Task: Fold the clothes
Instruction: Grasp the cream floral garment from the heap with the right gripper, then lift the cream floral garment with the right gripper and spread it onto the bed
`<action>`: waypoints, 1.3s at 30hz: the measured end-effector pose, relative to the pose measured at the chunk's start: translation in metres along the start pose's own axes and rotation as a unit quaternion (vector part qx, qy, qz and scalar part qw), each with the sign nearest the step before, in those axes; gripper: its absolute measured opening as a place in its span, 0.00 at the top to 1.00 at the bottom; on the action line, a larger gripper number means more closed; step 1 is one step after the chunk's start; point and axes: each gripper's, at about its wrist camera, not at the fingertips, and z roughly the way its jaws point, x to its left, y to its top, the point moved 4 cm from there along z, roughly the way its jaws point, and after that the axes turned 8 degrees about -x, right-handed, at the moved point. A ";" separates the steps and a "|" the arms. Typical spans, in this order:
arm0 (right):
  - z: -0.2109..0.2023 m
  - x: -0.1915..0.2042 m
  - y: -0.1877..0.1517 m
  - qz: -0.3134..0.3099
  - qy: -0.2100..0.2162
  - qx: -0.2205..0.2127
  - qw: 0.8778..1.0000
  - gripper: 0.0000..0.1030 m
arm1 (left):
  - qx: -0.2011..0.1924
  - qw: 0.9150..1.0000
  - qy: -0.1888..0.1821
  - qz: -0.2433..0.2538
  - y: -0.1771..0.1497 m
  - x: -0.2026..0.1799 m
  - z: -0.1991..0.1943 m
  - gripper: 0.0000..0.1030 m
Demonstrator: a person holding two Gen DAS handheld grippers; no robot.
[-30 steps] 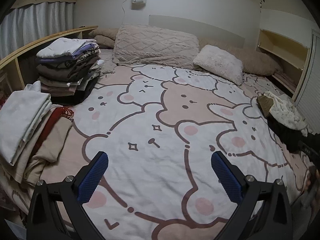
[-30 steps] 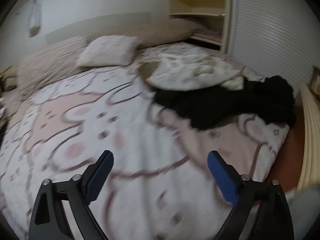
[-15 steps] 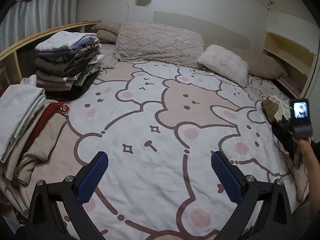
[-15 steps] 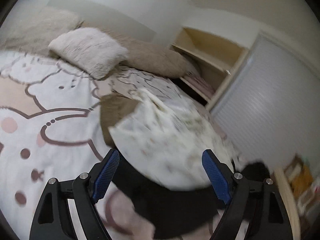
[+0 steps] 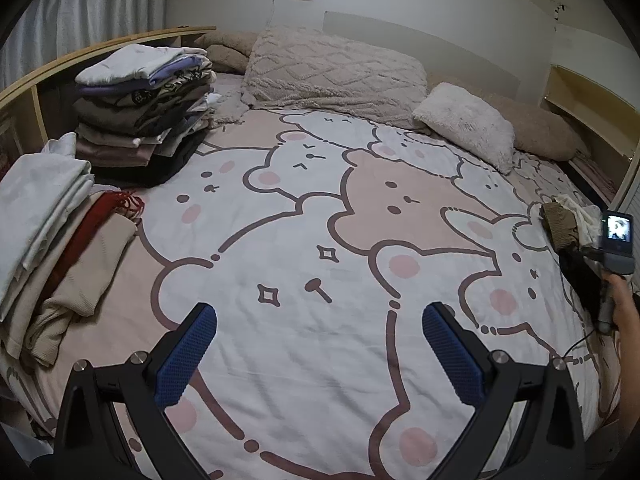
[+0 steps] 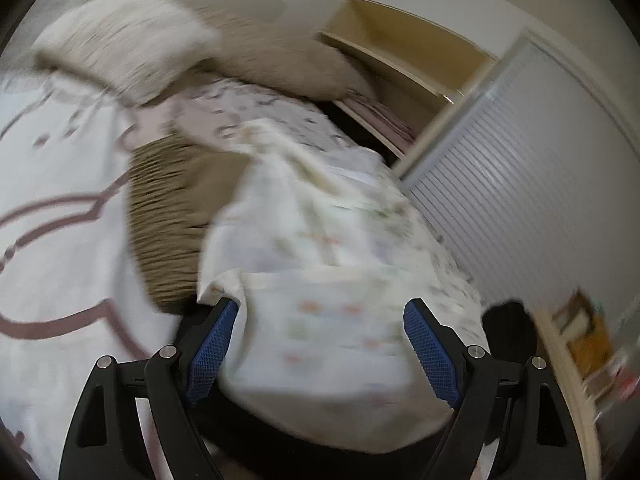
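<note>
The right gripper (image 6: 316,344) is hanging low over the unfolded pile at the right edge of the bed (image 5: 320,280), jaws spread wide with nothing between them. A white printed garment (image 6: 328,264) is lying directly ahead of and partly under the jaws, filling the centre and lower middle of the right wrist frame. Its long axis seems to be running from the lower centre up toward the upper middle, roughly in line with the gripper, though motion blur is making its edges hard to read. A brown ribbed piece (image 6: 168,216) is lying just beside it at centre left, partly tucked under it, and a black garment (image 6: 508,336) is showing at lower right.

The left gripper (image 5: 320,356) is hovering over bare bedspread at the bottom centre of its frame, jaws likewise spread and empty. From there the pile (image 5: 568,220) is sitting at the far right edge, well apart. Two folded stacks (image 5: 140,108) are occupying the upper left and left edge.

The right gripper is plainly the nearer one, so the first pick probably falls to it: a pinch on the white garment's near edge.
</note>
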 end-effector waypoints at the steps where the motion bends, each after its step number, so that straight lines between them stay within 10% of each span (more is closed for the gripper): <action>1: 0.007 -0.013 -0.002 0.012 0.000 0.010 1.000 0.17 | 0.001 1.000 -0.002 0.000 0.000 -0.001 0.001 0.00; 3: 0.030 -0.038 -0.006 0.037 0.006 0.043 0.998 0.18 | 0.002 1.000 -0.007 -0.001 -0.001 -0.004 0.000 0.00; 7: 0.055 -0.065 -0.011 0.061 0.064 0.080 0.993 0.86 | -0.006 1.000 -0.012 0.001 0.000 -0.006 -0.009 0.00; 25: -0.036 -0.276 0.109 0.079 -0.126 -0.078 0.986 0.98 | -0.044 0.998 -0.017 -0.030 0.008 0.027 -0.042 0.00; 31: -0.122 -0.303 0.175 0.012 -0.174 -0.183 0.967 0.98 | -0.048 0.997 -0.040 -0.037 0.005 0.023 -0.048 0.00; 39: -0.309 -0.245 0.275 -0.077 -0.175 -0.370 0.909 0.98 | -0.067 0.994 -0.073 -0.048 0.007 0.029 -0.065 0.00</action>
